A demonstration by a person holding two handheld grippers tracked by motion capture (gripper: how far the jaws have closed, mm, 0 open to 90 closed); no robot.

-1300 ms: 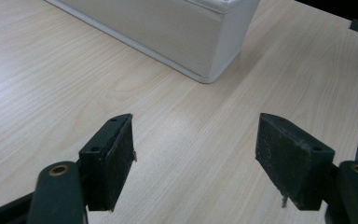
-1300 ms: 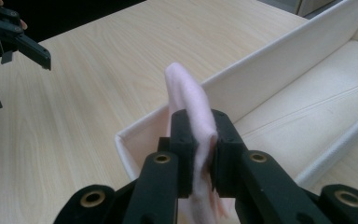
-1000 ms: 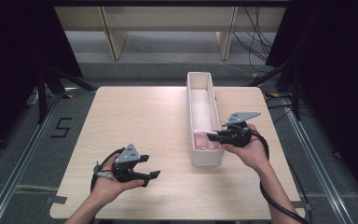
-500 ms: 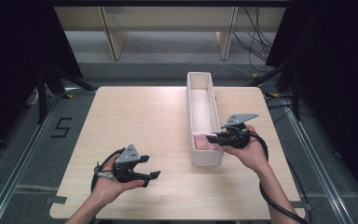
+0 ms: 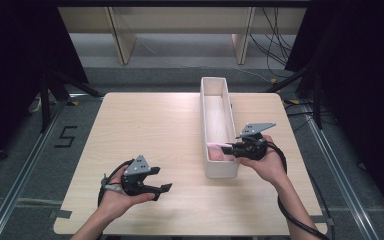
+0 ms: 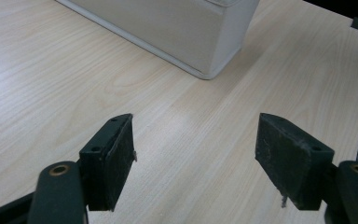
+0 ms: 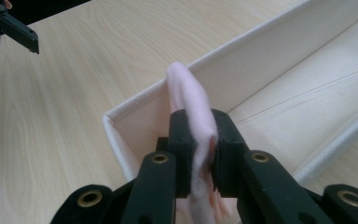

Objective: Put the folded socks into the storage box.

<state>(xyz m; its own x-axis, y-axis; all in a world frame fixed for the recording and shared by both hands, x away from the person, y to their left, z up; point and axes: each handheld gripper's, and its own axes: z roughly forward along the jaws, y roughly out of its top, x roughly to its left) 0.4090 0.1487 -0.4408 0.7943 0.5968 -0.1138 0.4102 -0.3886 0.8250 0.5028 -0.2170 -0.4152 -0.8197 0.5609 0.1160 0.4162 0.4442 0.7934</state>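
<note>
Right tongs (image 7: 199, 140) tight on pink cloth (image 7: 186, 93)

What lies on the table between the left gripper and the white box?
Nothing: bare wooden table runs from the left gripper to the white box, as the left gripper view shows.

White bin (image 5: 221, 170) on wooden table (image 5: 150, 130)
</note>
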